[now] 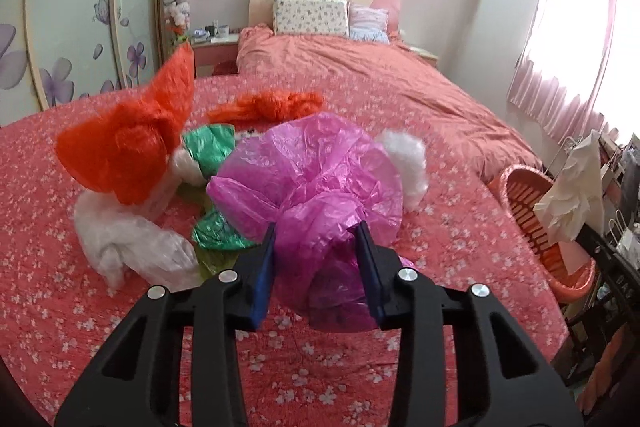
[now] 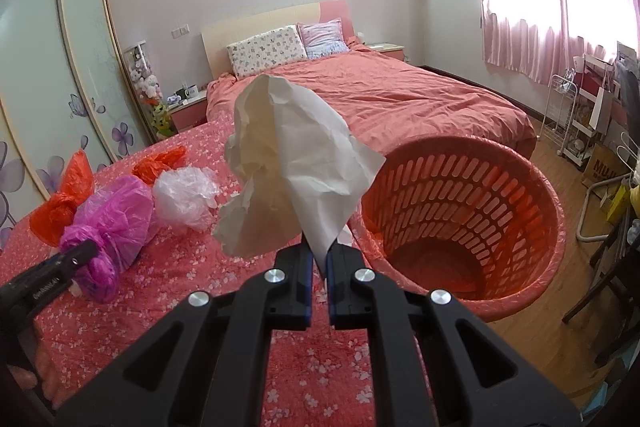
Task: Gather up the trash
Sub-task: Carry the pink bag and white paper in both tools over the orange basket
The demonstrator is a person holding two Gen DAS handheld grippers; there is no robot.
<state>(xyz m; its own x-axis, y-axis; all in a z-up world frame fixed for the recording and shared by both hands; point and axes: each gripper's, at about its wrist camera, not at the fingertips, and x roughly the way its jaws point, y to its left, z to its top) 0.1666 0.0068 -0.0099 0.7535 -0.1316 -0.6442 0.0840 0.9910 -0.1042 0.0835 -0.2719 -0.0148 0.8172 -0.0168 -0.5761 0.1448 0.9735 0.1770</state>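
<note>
Gripping a crumpled white tissue (image 2: 292, 163), the right gripper (image 2: 318, 259) holds it beside the orange basket (image 2: 548, 227), on the basket's left. The left gripper (image 1: 316, 247) is pressed on a pink plastic bag (image 1: 312, 179) over the floral cover (image 1: 40, 227), further left of the basket, near orange bags (image 1: 128, 147).

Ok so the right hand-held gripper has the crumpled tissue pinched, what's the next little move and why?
Probably carry the right hand-held gripper a little to the right, over the mouth of the orange laundry basket, then open it. Its jaws are shut on the white tissue, which hangs just left of the basket's rim, not yet above the opening. The left hand-held gripper is busy at the pink plastic bag.
</note>
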